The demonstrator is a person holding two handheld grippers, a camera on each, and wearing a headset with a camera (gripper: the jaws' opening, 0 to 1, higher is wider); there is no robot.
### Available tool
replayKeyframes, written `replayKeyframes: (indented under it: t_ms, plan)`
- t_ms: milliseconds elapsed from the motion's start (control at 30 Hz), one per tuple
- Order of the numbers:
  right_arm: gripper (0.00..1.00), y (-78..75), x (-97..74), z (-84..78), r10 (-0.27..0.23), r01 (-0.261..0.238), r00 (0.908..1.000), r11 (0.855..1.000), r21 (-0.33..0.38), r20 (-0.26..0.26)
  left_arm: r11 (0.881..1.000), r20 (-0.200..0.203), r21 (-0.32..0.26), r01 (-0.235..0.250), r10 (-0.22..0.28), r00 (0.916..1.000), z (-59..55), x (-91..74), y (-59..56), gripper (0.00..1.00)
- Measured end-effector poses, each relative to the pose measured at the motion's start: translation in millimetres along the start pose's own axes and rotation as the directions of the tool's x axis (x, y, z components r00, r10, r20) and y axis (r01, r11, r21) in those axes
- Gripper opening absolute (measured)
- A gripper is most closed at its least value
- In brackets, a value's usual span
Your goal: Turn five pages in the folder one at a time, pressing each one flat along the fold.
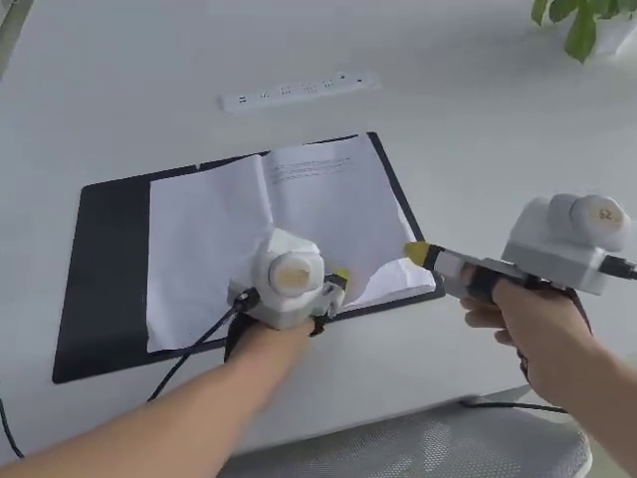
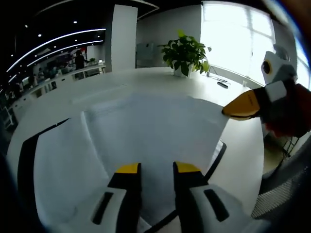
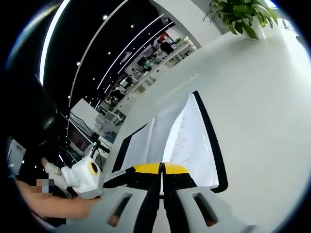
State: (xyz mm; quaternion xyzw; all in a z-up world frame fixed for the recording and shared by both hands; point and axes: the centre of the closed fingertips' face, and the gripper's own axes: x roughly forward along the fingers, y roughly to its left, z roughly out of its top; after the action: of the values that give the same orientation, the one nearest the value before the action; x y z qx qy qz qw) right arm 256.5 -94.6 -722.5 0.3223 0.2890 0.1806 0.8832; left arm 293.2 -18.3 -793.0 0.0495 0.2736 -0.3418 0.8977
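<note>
A black folder point(image 1: 105, 279) lies open on the white table, with white pages point(image 1: 209, 239) spread on both sides of the fold. My right gripper point(image 1: 416, 254) is at the right page's outer edge, shut on that sheet point(image 3: 189, 136), which rises edge-on from between its yellow tips point(image 3: 161, 168). The sheet's lower corner is lifted off the stack. My left gripper point(image 1: 336, 284) hovers low over the near edge of the pages. Its jaws point(image 2: 151, 170) stand a little apart with nothing between them. In the left gripper view the right gripper point(image 2: 241, 107) shows at the page's corner.
A white power strip point(image 1: 299, 90) lies beyond the folder, and a potted plant point(image 1: 582, 25) stands at the far right. A grey mesh chair point(image 1: 428, 448) is at the table's near edge. A black cable point(image 1: 189, 349) trails from the left gripper.
</note>
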Motion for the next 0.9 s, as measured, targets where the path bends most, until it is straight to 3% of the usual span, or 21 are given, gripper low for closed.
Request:
replayKeyframes:
  t_ms: [267, 533, 667, 900]
  plan:
    - [0.0, 72.6, 8.1, 10.5, 0.147, -0.146, 0.9891, 0.987, -0.069, 0.012, 0.997, 0.075, -0.07, -0.031, 0.037, 0.9965, 13.7, -65.2, 42.2, 0.23]
    - [0.0, 133.3, 25.7, 2.9, 0.256, -0.256, 0.9667, 0.96, -0.118, -0.013, 0.985, 0.129, -0.136, -0.106, 0.123, 0.984, 15.2, -128.5, 90.1, 0.23]
    - [0.0, 157.5, 37.9, -10.6, 0.292, -0.296, 0.9551, 0.944, -0.145, -0.052, 0.976, 0.146, -0.168, -0.142, 0.167, 0.9751, 9.9, -155.1, 109.5, 0.23]
    - [0.0, 181.7, 60.5, -37.6, 0.312, -0.33, 0.9419, 0.928, -0.174, -0.125, 0.961, 0.169, -0.208, -0.18, 0.216, 0.9616, 4.0, -188.7, 130.6, 0.22]
